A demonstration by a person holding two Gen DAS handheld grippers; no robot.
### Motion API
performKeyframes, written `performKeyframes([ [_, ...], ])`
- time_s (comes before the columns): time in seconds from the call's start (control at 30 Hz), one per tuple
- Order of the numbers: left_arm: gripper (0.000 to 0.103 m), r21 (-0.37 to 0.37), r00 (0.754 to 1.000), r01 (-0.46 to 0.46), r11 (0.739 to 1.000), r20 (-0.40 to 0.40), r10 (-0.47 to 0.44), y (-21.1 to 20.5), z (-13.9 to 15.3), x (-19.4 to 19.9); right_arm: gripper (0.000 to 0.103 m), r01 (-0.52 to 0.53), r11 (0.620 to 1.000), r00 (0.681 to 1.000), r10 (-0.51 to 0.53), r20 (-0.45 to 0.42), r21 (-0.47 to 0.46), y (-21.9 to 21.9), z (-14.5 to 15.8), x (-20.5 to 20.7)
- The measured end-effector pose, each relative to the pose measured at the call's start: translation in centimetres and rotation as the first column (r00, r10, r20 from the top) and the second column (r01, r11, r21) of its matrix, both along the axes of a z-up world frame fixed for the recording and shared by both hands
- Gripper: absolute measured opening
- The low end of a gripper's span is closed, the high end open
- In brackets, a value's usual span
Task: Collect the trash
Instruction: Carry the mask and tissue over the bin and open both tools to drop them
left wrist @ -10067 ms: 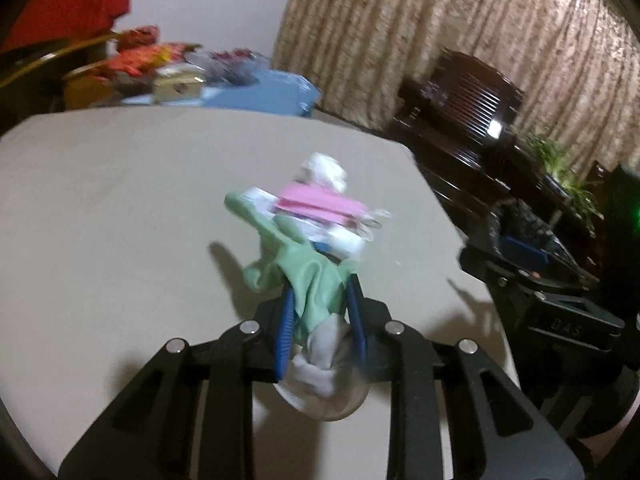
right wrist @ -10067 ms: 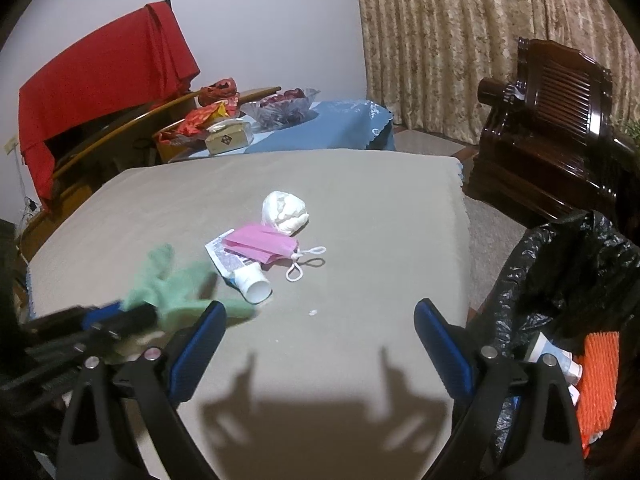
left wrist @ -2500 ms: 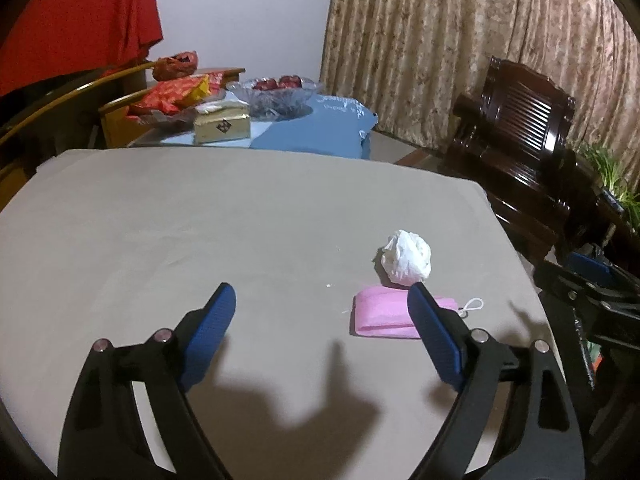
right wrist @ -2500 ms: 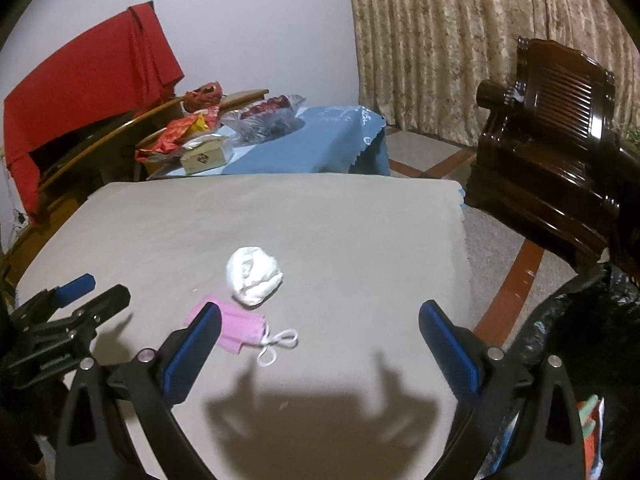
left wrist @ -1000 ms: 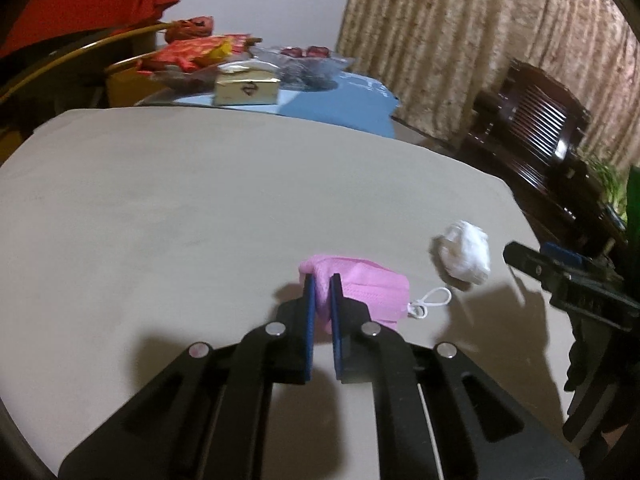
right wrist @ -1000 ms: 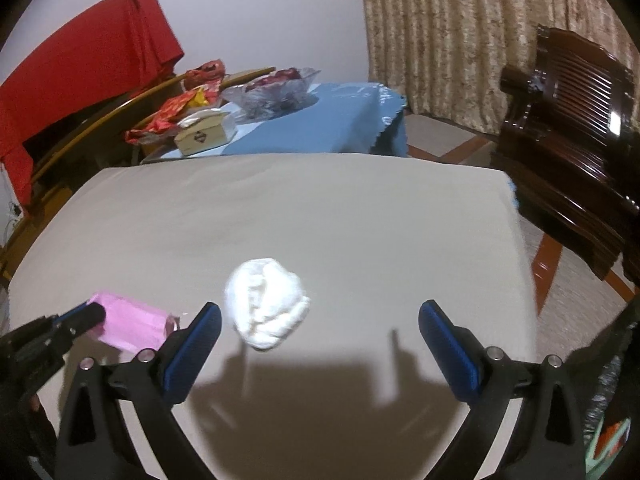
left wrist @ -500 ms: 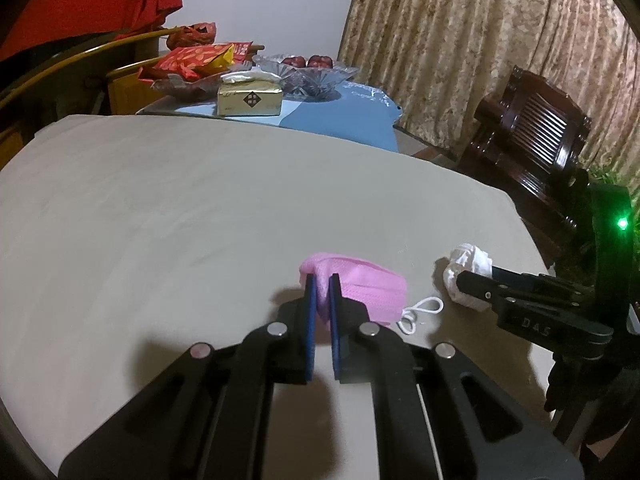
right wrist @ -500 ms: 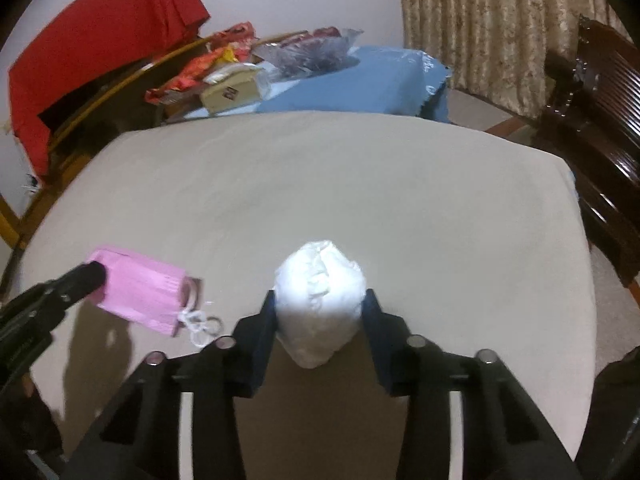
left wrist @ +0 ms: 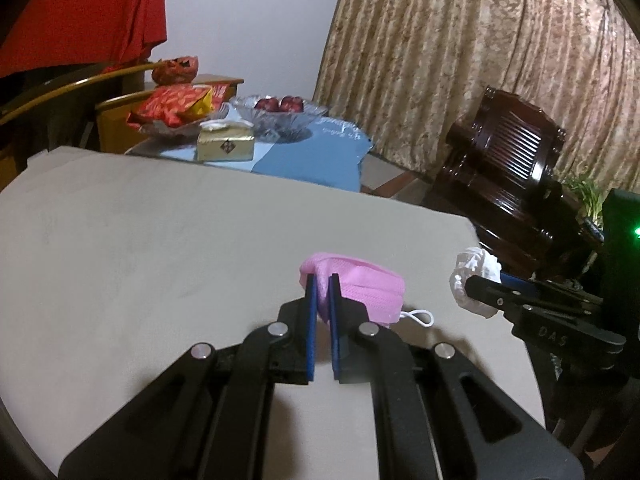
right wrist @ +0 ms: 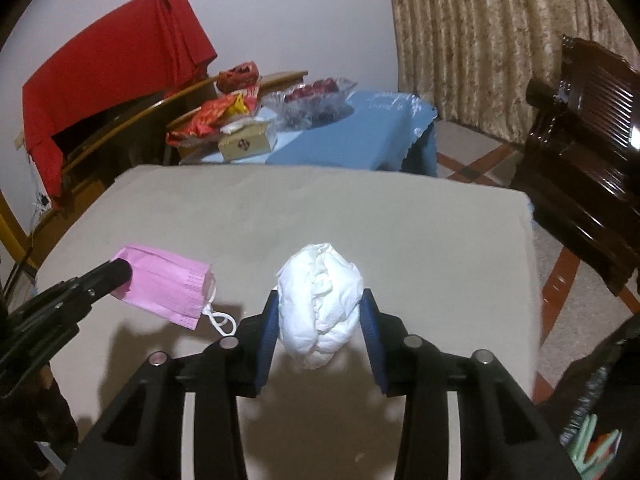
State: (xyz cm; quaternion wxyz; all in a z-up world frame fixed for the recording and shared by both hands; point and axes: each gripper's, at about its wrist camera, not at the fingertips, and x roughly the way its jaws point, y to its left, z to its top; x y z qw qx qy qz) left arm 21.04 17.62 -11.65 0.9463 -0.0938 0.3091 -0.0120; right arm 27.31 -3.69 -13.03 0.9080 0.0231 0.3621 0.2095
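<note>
- Left tool (left wrist: 323,280): clenched on the pink face mask (left wrist: 360,290). The jaws pinch one edge of it. The rest of the mask hangs to the right, ear loop dangling, clear of the surface (left wrist: 140,240).
- Right tool (right wrist: 318,312): grasping the crumpled white wad (right wrist: 320,308). Both pads press its sides. The wad bulges above and below them and casts a shadow on the surface below, so it appears lifted.
- Relation: in the right wrist view the mask, in the left tool, sits just left of the wad. The two items are near each other but apart.
- Surface: bare tan cloth; no other loose trash visible on it.
- Receptacle: a dark bag (right wrist: 600,380) shows at the lower right edge of the right wrist view, off the edge of the surface, with coloured scraps inside.
- Step in hand, as judged: both pieces are picked up; carrying to the bag is pending.
- Next move calls for: swinging each tool over the bag mouth before letting go. The mask is held by one edge only, so it could slip or snag by its loop.
- Surroundings: blue-covered side table (left wrist: 320,156) with fruit bowl and box, dark wooden chair, curtain.
</note>
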Motion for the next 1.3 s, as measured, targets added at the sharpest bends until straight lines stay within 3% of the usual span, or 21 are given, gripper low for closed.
performKeyframes([
  [0.37, 0.005, 0.019, 0.998, 0.040, 0.999, 0.038, -0.040, -3.3, 3.1, -2.9, 0.040, 0.033, 0.999, 0.998, -0.034, 0.060, 0.015, -3.5, 4.0, -3.6],
  [0.8, 0.005, 0.032, 0.992, 0.117, 0.993, 0.042, -0.118, -7.6, 5.2, -6.8, 0.040, 0.068, 0.997, 0.994, -0.070, 0.088, 0.025, -7.2, 6.0, -9.4],
  [1.3, 0.005, 0.054, 0.960, 0.253, 0.966, 0.107, -0.258, -14.4, 7.9, -11.3, 0.040, 0.158, 0.987, 0.974, -0.160, 0.160, 0.022, -13.2, 8.8, -16.0],
])
